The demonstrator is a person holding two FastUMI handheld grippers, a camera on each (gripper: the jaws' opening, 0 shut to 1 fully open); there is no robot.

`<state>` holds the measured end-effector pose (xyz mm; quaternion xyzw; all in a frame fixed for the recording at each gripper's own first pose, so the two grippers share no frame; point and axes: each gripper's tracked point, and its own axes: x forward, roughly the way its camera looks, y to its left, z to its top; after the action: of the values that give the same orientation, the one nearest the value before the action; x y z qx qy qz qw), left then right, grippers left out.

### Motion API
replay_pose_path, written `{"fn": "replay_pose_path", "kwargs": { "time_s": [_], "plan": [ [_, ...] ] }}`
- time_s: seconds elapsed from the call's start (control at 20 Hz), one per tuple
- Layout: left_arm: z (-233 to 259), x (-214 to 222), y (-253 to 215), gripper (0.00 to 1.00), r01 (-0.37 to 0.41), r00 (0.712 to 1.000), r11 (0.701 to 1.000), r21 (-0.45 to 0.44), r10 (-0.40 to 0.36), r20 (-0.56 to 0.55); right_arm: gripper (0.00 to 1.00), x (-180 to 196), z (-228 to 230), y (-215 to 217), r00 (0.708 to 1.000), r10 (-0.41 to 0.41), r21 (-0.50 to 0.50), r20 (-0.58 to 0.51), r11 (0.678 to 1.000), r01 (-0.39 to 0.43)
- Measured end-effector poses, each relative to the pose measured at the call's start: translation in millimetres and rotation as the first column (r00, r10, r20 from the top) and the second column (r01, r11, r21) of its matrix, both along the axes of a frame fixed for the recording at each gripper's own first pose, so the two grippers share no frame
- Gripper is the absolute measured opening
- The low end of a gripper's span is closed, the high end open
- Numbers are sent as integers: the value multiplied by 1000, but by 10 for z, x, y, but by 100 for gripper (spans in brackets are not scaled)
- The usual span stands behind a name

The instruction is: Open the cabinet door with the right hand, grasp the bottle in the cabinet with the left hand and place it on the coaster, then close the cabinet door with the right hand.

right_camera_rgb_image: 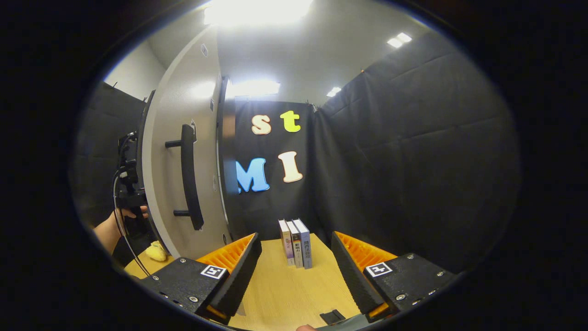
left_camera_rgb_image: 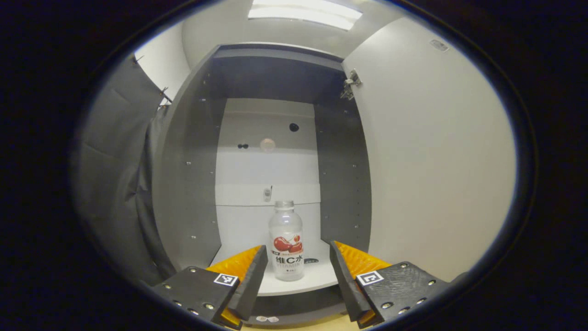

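- The left tongs (left_camera_rgb_image: 297, 271) are wide open and hold nothing.
- The bottle (left_camera_rgb_image: 286, 241) stands straight up right ahead of them, on the cabinet's bottom shelf (left_camera_rgb_image: 303, 284).
- The right tongs (right_camera_rgb_image: 296, 266) are open too, beside the open door (right_camera_rgb_image: 179, 184), over the desk (right_camera_rgb_image: 285, 294).

— Is the way into the cabinet (left_camera_rgb_image: 183, 184) free?
— The door (left_camera_rgb_image: 432, 151) stands swung wide at the right, the front open. The left gripper (left_camera_rgb_image: 297, 276) faces the bottle (left_camera_rgb_image: 286, 241), which stands alone on the bottom shelf (left_camera_rgb_image: 317, 280) with room either side.
— And by the right gripper (right_camera_rgb_image: 296, 271)?
— Bare tabletop (right_camera_rgb_image: 280, 294); three upright books (right_camera_rgb_image: 296, 243) ahead, the door's handle (right_camera_rgb_image: 188, 177) off to the left.
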<state>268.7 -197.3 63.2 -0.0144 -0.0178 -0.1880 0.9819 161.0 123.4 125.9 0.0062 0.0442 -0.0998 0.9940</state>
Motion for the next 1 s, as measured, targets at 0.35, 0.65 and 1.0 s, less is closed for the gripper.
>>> {"fn": "replay_pose_path", "kwargs": {
  "time_s": [0.35, 0.65, 1.0],
  "plan": [
    [-291, 679, -93, 78, -19, 999, 1000, -16, 19, -27, 94, -139, -105, -80, 995, -97, -18, -33, 995, 96],
    [-500, 1023, -163, 78, -35, 998, 999, -2, 35, -56, 94, -192, -130, -143, 987, -150, -28, -53, 989, 149],
    [-667, 1053, -179, 63, -6, 994, 1000, 22, 9, -111, 94, -192, -146, -127, 989, -130, -23, -69, 991, 128]
  ]
}}
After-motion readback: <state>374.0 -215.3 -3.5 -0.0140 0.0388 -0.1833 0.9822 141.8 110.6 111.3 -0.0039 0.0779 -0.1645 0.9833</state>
